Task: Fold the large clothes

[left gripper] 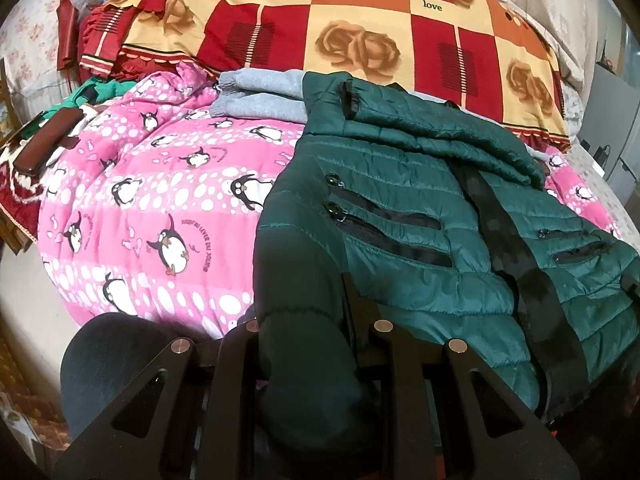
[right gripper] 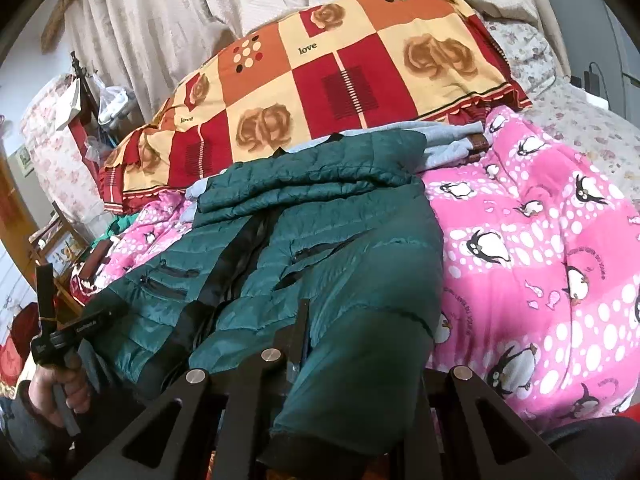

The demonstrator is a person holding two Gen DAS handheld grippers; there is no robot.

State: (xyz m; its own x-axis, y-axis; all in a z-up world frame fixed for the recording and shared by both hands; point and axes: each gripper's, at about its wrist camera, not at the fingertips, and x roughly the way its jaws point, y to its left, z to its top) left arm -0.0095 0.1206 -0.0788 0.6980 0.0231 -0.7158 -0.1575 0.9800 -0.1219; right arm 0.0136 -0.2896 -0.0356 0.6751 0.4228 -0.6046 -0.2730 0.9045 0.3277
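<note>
My left claw [left gripper: 304,344] is clamped on the near left hem corner of the green quilted jacket [left gripper: 432,216], dark fabric bunched between its fingers. My right claw [right gripper: 296,356] grips the near right hem corner of the same jacket [right gripper: 320,248], cloth pinched between its fingers and spilling toward the camera. The jacket lies front up on the pink penguin-print duvet [left gripper: 160,200] covering the bed, its black zipper placket [left gripper: 504,232] running up the middle and zipped pockets on either side. One sleeve is folded across the chest at the far end. Grey sweatpants [left gripper: 260,96] lie just beyond the jacket's collar, partly under it. Behind them rises a red, orange and cream checked quilt [left gripper: 360,32] printed with roses.
</note>
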